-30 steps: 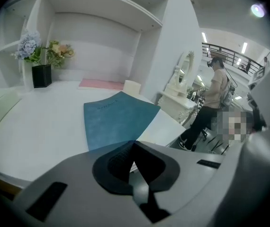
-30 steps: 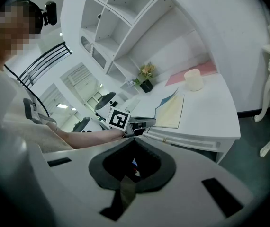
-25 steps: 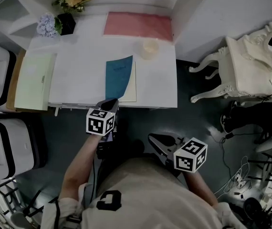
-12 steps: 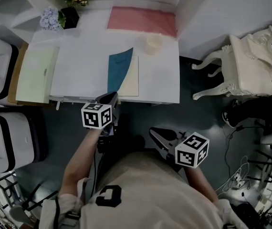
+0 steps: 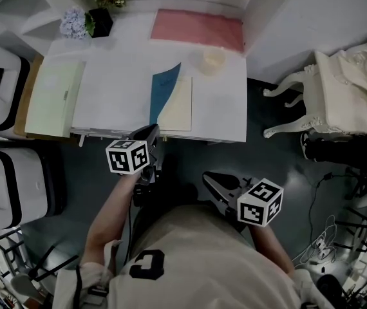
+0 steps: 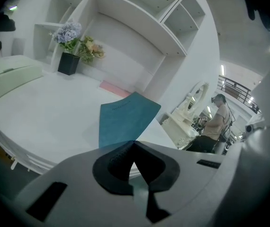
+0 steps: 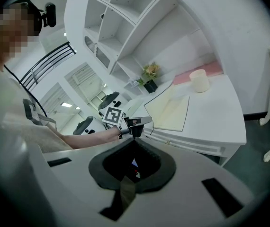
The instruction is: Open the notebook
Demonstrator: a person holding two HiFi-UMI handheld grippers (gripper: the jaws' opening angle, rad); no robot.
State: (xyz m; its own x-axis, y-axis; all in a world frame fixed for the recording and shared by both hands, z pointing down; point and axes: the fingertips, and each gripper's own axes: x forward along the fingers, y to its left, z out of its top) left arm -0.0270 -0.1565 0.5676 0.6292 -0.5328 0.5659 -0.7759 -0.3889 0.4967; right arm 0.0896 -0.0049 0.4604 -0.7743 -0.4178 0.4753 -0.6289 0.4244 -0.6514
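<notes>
The notebook (image 5: 178, 105) lies near the front edge of the white desk (image 5: 119, 89). Its teal cover (image 5: 163, 94) is lifted at a slant and bares a cream page. My left gripper (image 5: 150, 131) sits at the cover's lower left corner by the desk edge, shut on that corner. In the left gripper view the teal cover (image 6: 123, 121) rises straight from my left gripper (image 6: 134, 143). My right gripper (image 5: 207, 176) hangs shut with nothing in it, off the desk and in front of the person's body. The right gripper view shows the cream page (image 7: 170, 110) and the left gripper (image 7: 136, 123) beyond my right gripper (image 7: 135, 140).
On the desk are a pink mat (image 5: 196, 28), a cream cup (image 5: 212, 62), flowers in a black pot (image 5: 100, 21) and a pale green folder (image 5: 53, 98). A white ornate chair (image 5: 338, 89) stands right of it. White and black cases (image 5: 3, 89) are at left.
The teal cover has swung further up and more of the cream page shows. The left gripper rolled a little at the cover's corner. The right gripper stayed put.
</notes>
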